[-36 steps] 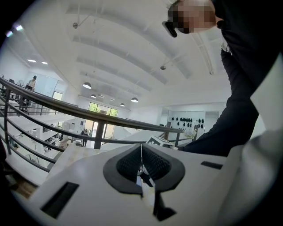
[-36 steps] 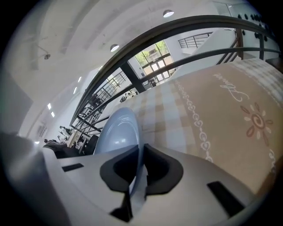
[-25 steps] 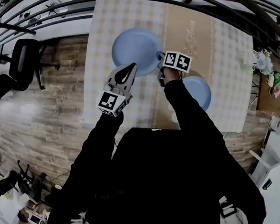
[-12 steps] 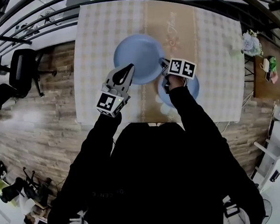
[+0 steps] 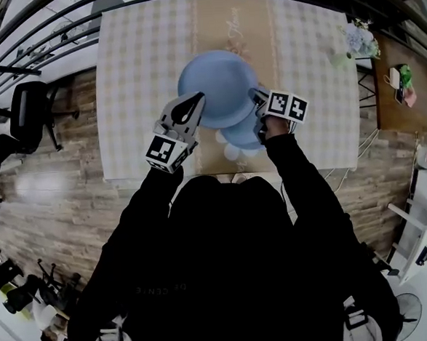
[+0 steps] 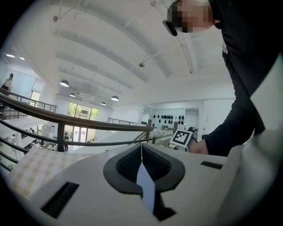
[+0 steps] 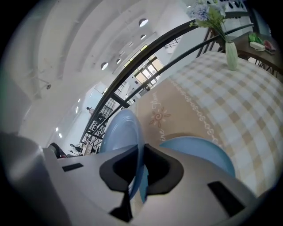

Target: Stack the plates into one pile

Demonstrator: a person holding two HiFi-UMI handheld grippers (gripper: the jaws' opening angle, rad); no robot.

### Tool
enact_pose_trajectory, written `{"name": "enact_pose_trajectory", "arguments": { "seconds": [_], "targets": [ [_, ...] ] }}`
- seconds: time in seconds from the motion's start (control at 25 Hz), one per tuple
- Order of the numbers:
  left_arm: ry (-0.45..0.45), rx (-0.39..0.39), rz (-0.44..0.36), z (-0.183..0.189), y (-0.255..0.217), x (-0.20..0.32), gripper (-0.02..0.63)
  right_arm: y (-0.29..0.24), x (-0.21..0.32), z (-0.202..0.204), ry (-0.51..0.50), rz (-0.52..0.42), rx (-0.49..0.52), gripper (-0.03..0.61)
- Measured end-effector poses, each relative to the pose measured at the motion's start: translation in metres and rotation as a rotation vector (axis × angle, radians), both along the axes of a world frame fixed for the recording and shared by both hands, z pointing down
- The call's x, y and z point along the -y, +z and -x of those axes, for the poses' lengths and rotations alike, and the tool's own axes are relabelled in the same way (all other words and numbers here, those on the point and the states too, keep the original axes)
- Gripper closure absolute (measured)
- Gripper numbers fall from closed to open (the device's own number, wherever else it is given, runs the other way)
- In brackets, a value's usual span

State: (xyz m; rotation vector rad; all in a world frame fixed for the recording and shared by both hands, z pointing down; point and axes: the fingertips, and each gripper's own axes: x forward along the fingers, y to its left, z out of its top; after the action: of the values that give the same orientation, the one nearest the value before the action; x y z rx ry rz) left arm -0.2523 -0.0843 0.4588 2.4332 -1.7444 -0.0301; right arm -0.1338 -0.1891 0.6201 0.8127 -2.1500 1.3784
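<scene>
Head view: the large blue plate [image 5: 218, 85] is over the checked-cloth table [image 5: 140, 62]. The left gripper [image 5: 198, 100] is on its left rim and the right gripper [image 5: 256, 96] on its right rim. The small blue plate [image 5: 244, 138] lies on the near side, partly under the large one.

Left gripper view: the left gripper [image 6: 141, 150] has its jaws clamped on the large blue plate [image 6: 145, 185], seen edge-on as a thin sliver.

Right gripper view: the right gripper [image 7: 139, 152] pinches the rim of the large blue plate [image 7: 121, 130], which is tilted. The small blue plate [image 7: 203, 152] lies flat on the cloth just to the right. A flower vase [image 7: 231, 55] is at far right.
</scene>
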Motion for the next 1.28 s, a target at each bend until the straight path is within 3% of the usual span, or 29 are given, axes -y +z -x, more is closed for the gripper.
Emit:
{"name": "enact_pose_trajectory", "arguments": {
  "seconds": [0.56, 1.0, 1.28],
  "targets": [
    [0.063, 0.022, 0.015, -0.088, -0.001, 0.004, 0.594, 0.039, -0.018, -0.121, 0.050, 0.079, -0.024, 0.543],
    [0.051, 0.044, 0.022, -0.111, -0.002, -0.006, 0.594, 0.087, -0.029, -0.149, 0.044, 0.127, -0.090, 0.535],
    [0.037, 0.052, 0.024, -0.116, -0.005, -0.016, 0.594, 0.082, -0.033, -0.148, 0.000, 0.138, -0.068, 0.373]
  ]
}}
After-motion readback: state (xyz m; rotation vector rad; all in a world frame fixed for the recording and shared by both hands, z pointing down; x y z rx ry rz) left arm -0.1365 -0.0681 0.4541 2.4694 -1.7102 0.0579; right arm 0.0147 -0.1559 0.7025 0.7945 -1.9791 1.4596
